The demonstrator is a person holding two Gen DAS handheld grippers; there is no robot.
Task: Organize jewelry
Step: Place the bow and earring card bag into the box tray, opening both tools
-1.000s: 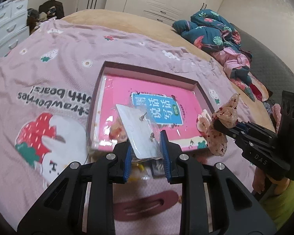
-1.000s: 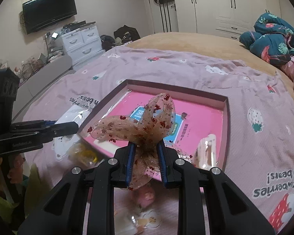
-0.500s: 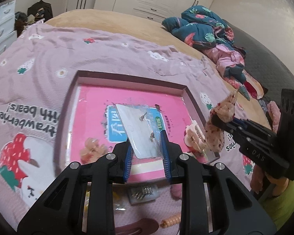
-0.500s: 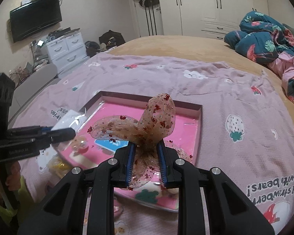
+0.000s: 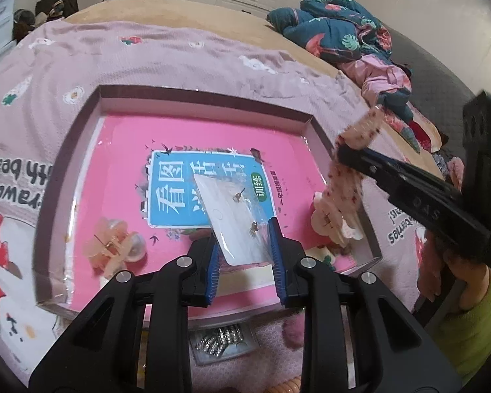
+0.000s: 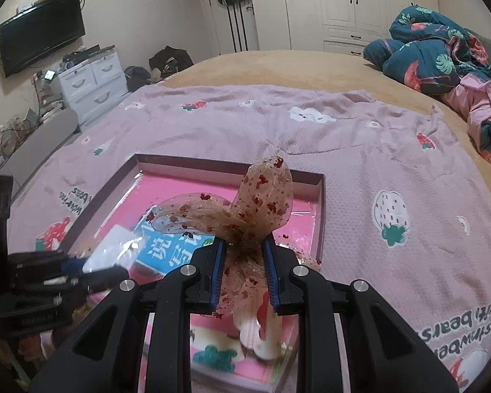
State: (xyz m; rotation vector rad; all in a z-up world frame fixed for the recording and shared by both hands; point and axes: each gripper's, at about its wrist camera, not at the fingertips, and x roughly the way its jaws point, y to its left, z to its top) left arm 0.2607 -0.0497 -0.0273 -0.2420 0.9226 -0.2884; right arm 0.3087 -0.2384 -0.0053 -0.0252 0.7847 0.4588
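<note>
My left gripper (image 5: 244, 232) is shut on a clear earring card (image 5: 235, 216) with two studs, held above the shallow box (image 5: 193, 96) with a pink book inside. My right gripper (image 6: 244, 255) is shut on a sheer bow (image 6: 242, 209) with red spots, held over the box's right part (image 6: 322, 203); the bow also shows in the left wrist view (image 5: 350, 177). A peach hair claw (image 5: 114, 245) lies in the box at the left. A cream flower clip (image 5: 330, 222) lies in it at the right, also seen under my right gripper (image 6: 258, 337).
The box sits on a mauve strawberry blanket (image 6: 376, 150) on a bed. A packet of rhinestones (image 5: 219, 340) lies on the blanket in front of the box. Crumpled teal and pink bedding (image 5: 350, 39) is at the far right.
Both grippers have moved forward over the box with their loads still held. The box now looks larger and nearer in both views.
</note>
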